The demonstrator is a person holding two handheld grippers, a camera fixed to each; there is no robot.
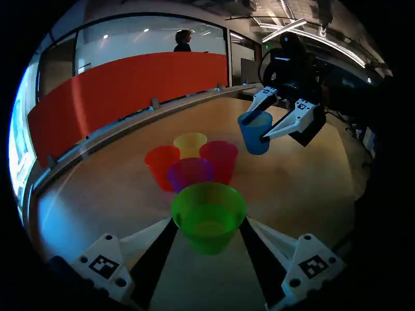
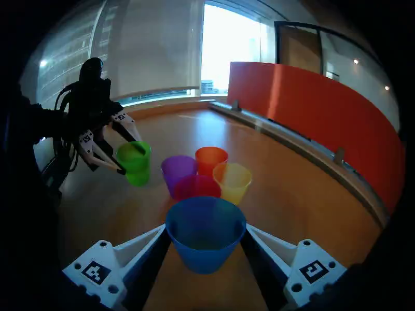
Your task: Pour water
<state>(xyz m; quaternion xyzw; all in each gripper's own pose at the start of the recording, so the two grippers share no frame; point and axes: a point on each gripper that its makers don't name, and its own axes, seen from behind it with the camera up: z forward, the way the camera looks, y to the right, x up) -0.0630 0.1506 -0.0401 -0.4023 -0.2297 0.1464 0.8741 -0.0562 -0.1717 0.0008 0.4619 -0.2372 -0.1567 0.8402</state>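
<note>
Pinching a green cup [image 1: 209, 220] upright in the left gripper [image 1: 209, 230] — fingers pressed on both sides. Same with a blue cup [image 2: 206, 241] in the right gripper [image 2: 206, 230]. Between them on the table [image 1: 311, 176], close together — four cups [image 1: 190, 173]: orange, yellow, pink, purple.

A wooden table [image 1: 316, 181] runs along an orange partition [image 1: 129, 88] — a person [image 1: 182, 40] stands behind it. Strip lights [image 1: 282, 30] cross the ceiling. At the room's far end, a bright window [image 2: 228, 46] sits beside a brown door [image 2: 301, 52].
</note>
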